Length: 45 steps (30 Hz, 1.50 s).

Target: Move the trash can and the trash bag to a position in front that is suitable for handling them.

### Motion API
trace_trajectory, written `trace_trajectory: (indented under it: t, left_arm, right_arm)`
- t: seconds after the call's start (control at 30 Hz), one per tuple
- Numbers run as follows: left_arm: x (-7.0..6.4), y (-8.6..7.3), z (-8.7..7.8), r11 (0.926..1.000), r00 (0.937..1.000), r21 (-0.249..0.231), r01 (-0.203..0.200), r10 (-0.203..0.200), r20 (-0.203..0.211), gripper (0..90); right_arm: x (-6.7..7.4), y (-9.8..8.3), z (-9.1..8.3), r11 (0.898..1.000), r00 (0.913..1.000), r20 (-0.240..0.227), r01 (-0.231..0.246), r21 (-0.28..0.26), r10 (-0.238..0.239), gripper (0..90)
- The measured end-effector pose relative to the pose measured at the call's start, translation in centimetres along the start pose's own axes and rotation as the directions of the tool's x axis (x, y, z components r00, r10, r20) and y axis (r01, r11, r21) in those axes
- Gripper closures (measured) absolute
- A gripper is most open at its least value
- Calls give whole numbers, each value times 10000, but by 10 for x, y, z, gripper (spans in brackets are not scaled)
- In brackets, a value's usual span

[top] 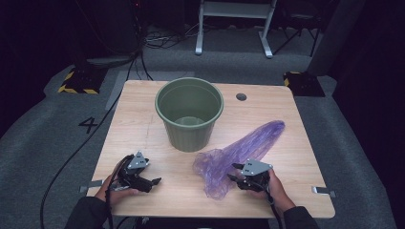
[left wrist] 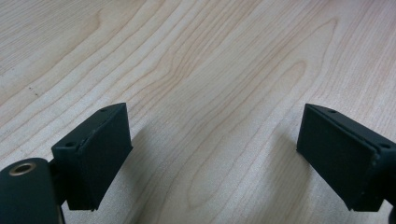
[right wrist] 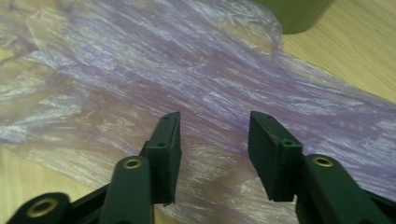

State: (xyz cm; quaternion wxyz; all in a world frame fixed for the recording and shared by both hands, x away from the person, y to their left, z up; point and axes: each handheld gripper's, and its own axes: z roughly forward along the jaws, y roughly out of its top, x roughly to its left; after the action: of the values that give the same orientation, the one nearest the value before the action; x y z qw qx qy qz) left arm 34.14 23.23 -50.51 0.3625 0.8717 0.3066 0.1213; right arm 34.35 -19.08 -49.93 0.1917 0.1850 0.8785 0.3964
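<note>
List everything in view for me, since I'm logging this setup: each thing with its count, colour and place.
bin: one, green, upright at the table's far middle.
plastic bag: one, translucent purple, lying flat right of the bin, its near end under the right tool.
table: one, light wood, bearing everything.
hole: one, dark, far right of the tabletop.
left tool: one, black, near left edge, jaws wide apart over bare wood.
right tool: one, black, near right, jaws partly apart over the bag; no pinch visible.
</note>
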Motion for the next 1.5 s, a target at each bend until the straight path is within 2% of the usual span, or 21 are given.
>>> trace_trajectory:
  t: [0.2, 0.27, 0.37, 0.43, 0.5, 0.57, 0.63, 0.7, 0.73, 0.83, 0.87, 0.93, 1.0, 1.07, 1.17, 1.2, 1.27, 1.33, 1.4, 1.5]
  left_arm:
    - [0, 0, 0, 10000, 10000, 1, -28, 28, 3, 98]
    - [1, 0, -1, 10000, 10000, 23, -16, 16, -39, 99]
    - [4, 0, -1, 9995, 9988, 52, 307, -305, -370, 98]
    - [5, 1, 0, 9998, 9992, 79, 164, -162, -359, 94]
    - [8, 2, 1, 9998, 9990, 192, 90, -81, -433, 53]
    - [12, 4, 4, 9990, 9988, 285, 343, -333, -359, 0]
    - [18, 5, 5, 9980, 9966, 259, 569, -552, -610, 2]
    - [26, 6, 6, 9947, 9898, 242, 1004, -974, -1035, 1]
    - [30, 6, 6, 9938, 9878, 227, 1090, -1057, -1143, 1]
    - [35, 7, 7, 9952, 9910, 257, 948, -919, -972, 0]
    - [36, 7, 7, 9957, 9922, 274, 887, -859, -905, 0]
    - [39, 8, 8, 9977, 9960, 261, 627, -609, -658, 0]
    - [42, 9, 9, 9991, 9988, 281, 318, -307, -371, 0]
    - [47, 12, 12, 9995, 10000, 314, 39, -37, -62, 0]
    - [51, 18, 17, 9995, 9999, 293, -102, 102, -9, 0]
    - [51, 19, 19, 9995, 9998, 263, -192, 191, 44, 2]
    - [54, 24, 24, 9994, 9999, 317, -108, 105, 85, 0]
    - [57, 29, 29, 9995, 9999, 284, -113, 112, 48, 1]
    - [60, 36, 34, 9995, 9998, 283, -165, 163, 97, 13]
    - [65, 45, 44, 9993, 9993, 246, -288, 281, 264, 18]
  right_arm:
    - [11, 14, 18, 9999, 9998, -182, -13, 154, 16, 566]
    - [13, 18, 23, 9997, 9995, -201, -223, 121, 225, 560]
    - [18, 21, 28, 9993, 9993, -54, -367, 27, 367, 472]
    - [20, 24, 30, 9991, 9992, 16, -400, 119, 400, 393]
    - [21, 25, 29, 9995, 9996, 1, -298, 137, 298, 354]
    - [20, 27, 22, 9996, 9993, 306, -240, 147, 235, 310]
    - [18, 25, 9, 9982, 9985, 8, -553, -226, 553, 293]
    - [15, 22, -3, 9966, 9975, -15, -706, -424, 706, 270]
    - [13, 20, -9, 9960, 9973, 1, -728, -515, 730, 282]
    - [2, 13, -26, 9942, 9953, 431, -831, -682, 862, 303]
    - [-4, 11, -32, 9913, 9929, 497, -1040, -807, 1082, 309]
    - [-16, 5, -43, 9827, 9855, 682, -1474, -1126, 1556, 309]
    - [-30, -2, -52, 9722, 9725, 1061, -1929, -1326, 2074, 309]
    - [-44, -8, -58, 9597, 9540, 1402, -2466, -1349, 2649, 304]
    - [-62, -20, -65, 9350, 9163, 2012, -3197, -1536, 3463, 304]
    - [-68, -24, -66, 9279, 9068, 2098, -3374, -1583, 3656, 305]
    - [-75, -30, -67, 9148, 8913, 2150, -3712, -1593, 3991, 305]
    - [-80, -34, -66, 9131, 8850, 2284, -3813, -1446, 4057, 311]
    - [-82, -38, -64, 9070, 8788, 2253, -4018, -1261, 4206, 318]
    - [-82, -40, -61, 9151, 8838, 2377, -3928, -911, 4030, 318]
